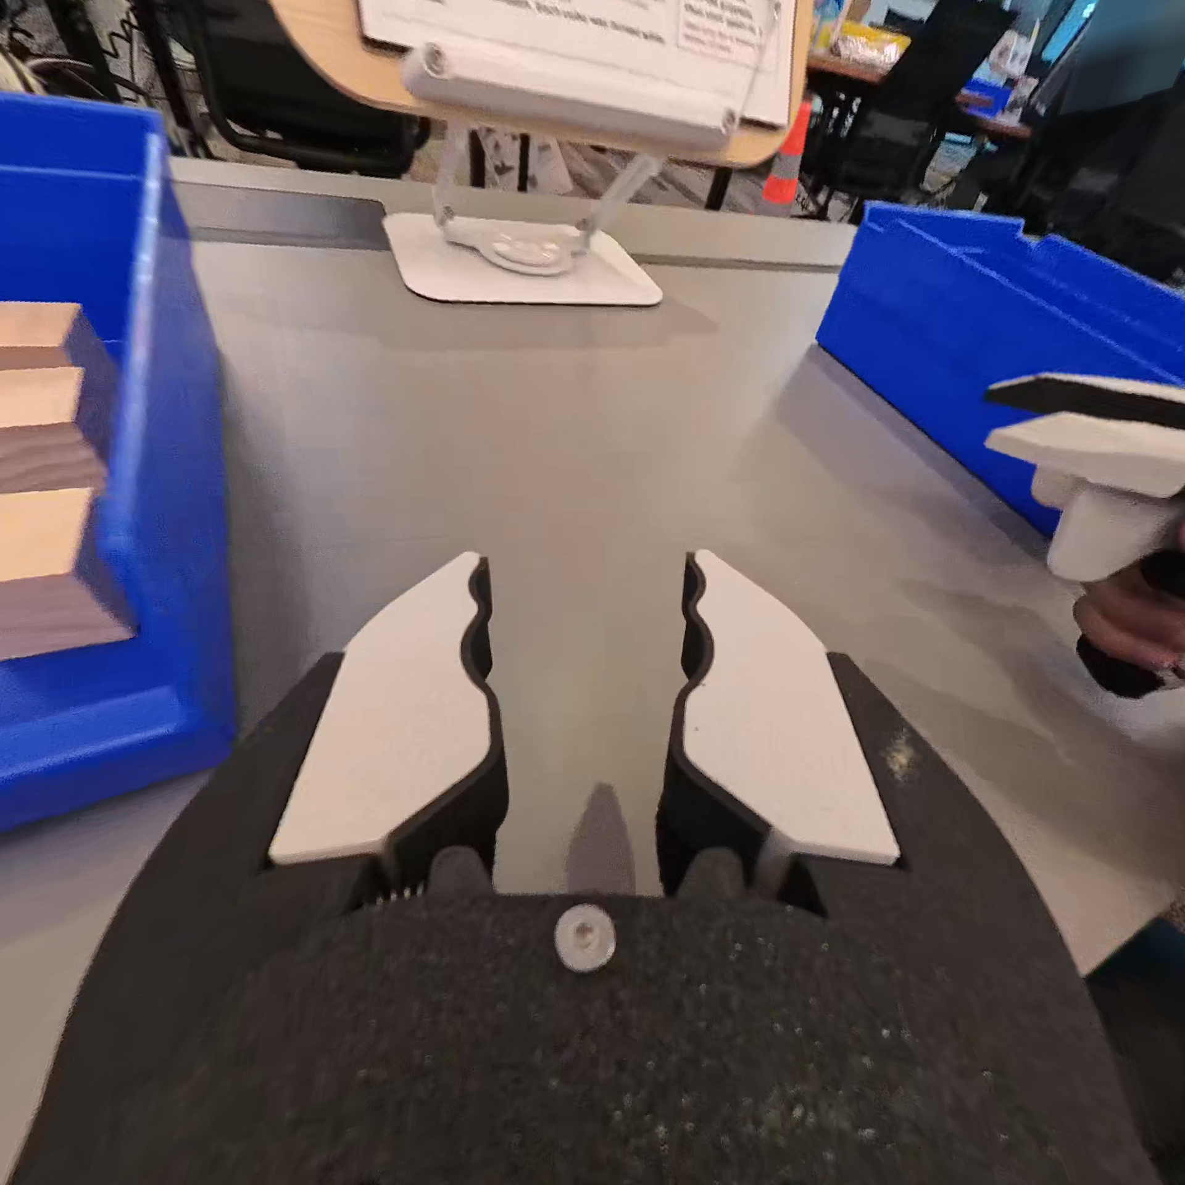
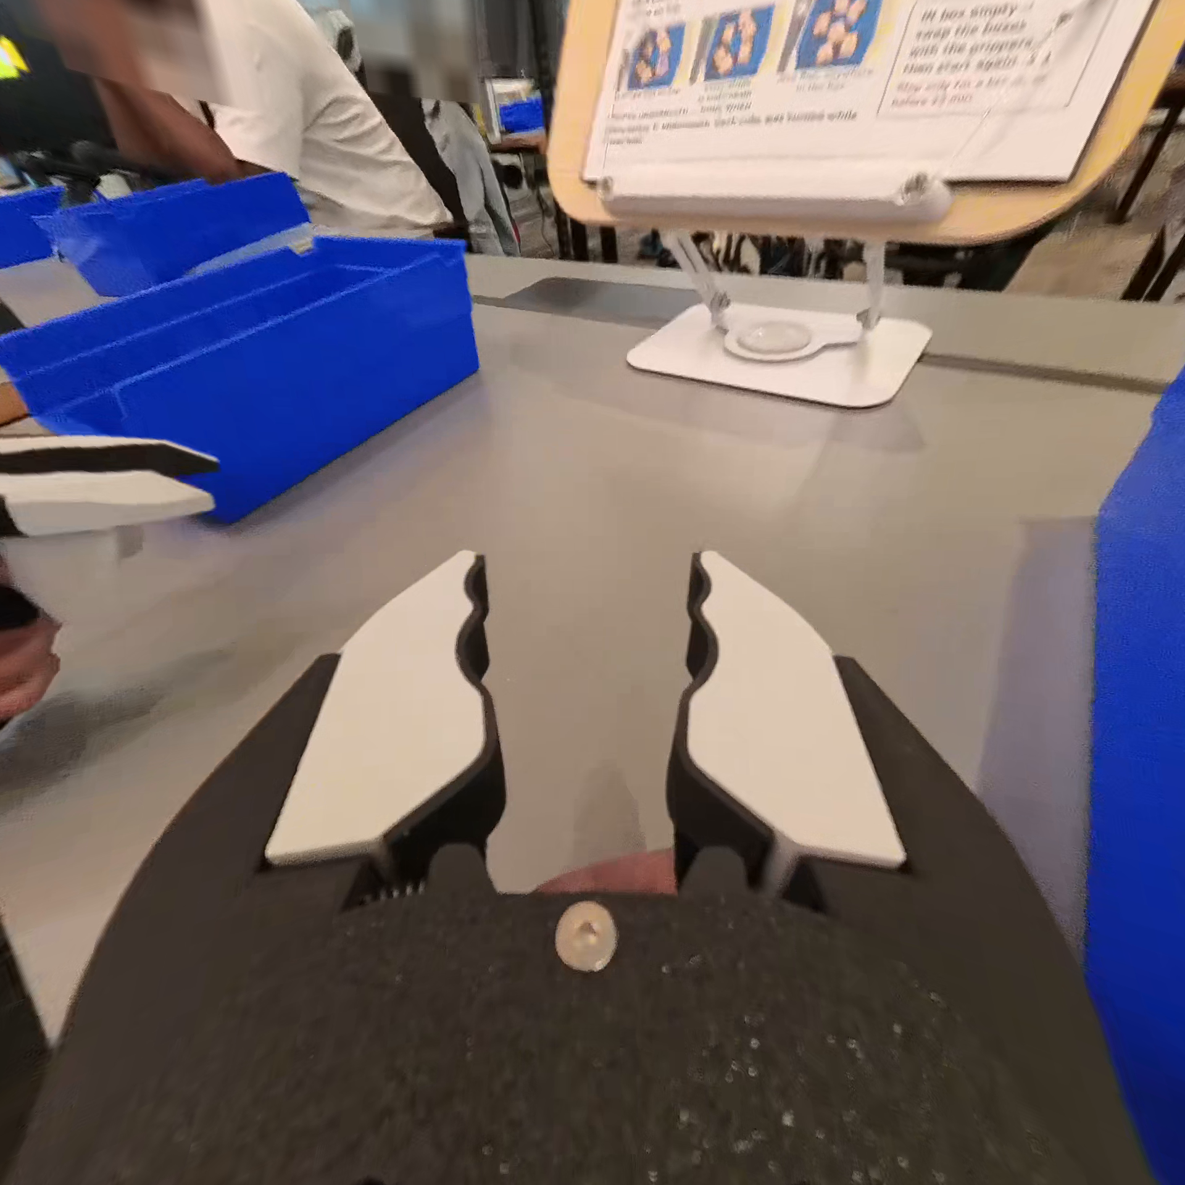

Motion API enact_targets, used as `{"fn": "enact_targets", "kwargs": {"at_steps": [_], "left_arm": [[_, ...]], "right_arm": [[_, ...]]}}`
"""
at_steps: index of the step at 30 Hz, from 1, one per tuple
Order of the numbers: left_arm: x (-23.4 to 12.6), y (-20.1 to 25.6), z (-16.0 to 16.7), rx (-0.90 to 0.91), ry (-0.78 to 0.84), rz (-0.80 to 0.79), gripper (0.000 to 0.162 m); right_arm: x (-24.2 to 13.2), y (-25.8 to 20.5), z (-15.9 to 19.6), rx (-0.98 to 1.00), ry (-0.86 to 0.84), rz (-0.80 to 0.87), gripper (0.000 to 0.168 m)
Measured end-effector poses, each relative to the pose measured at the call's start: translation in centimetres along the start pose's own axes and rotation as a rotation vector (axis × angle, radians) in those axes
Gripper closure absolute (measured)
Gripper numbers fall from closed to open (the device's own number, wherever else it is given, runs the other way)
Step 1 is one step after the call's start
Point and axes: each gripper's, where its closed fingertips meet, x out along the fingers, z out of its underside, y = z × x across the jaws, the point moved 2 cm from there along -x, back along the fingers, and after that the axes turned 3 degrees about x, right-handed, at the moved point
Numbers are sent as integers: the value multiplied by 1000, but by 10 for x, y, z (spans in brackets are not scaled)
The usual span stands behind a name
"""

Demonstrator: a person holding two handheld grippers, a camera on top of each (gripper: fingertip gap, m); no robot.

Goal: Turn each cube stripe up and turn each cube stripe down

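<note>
cubes: I can see a few pale wooden cubes (image 1: 38, 474) stacked or bunched in the blue bin on my left, only in the left wrist view. They're blurry and cut off by the frame edge, plain light wood tops with darker shaded sides. Can't make out any stripe from here, so no idea which way they're facing.

left bin (image 1: 160, 449): blue plastic, sits on the tabletop just left of my left gripper, cubes against its near inner wall. In the right wrist view the same bin (image 2: 269, 378) shows well off to the left, and what I can see of its inside from that angle looks bare.

right bin (image 1: 962, 333): also blue, over on the right side of the tabletop. I only get its outer wall, so contents are a no-tell.

left gripper (image 1: 587, 564): fingers clearly apart, nothing between them, hovering over bare tabletop.

right gripper (image 2: 587, 564): same deal, spread apart and holding nothing, with the right bin's blue wall (image 2: 1135, 705) close on its right.

tabletop (image 1: 577, 417): plain grey, with bare surface between the two bins.

document stand (image 2: 782, 352): white base at the far edge, holding a printed instruction sheet on a wooden board.

background: a person in a white shirt (image 2: 308, 115) behind the far side, plus more blue bins.
</note>
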Motion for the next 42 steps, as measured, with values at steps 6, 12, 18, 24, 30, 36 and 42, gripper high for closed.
{"fn": "enact_targets", "kwargs": {"at_steps": [6,12,18,24,30,36,42], "left_arm": [[14,3,-9,50,34,1,106],[19,-4,-15,51,41,-16,106],[18,-5,-12,110,57,-14,106],[10,-4,-9,140,49,-18,106],[12,2,-7,155,32,-12,106],[-18,-4,-37,103,-20,-37,99],[-64,-90,-73,44,-288,-186,99]], "right_arm": [[21,5,-4,35,-11,-55,102],[10,2,-14,24,111,-51,109],[-4,17,-12,-69,179,36,111],[3,19,-9,-28,161,3,108],[4,15,-8,-58,163,-5,110],[4,16,-8,-49,163,2,111],[4,16,-8,-45,159,-4,111]]}}
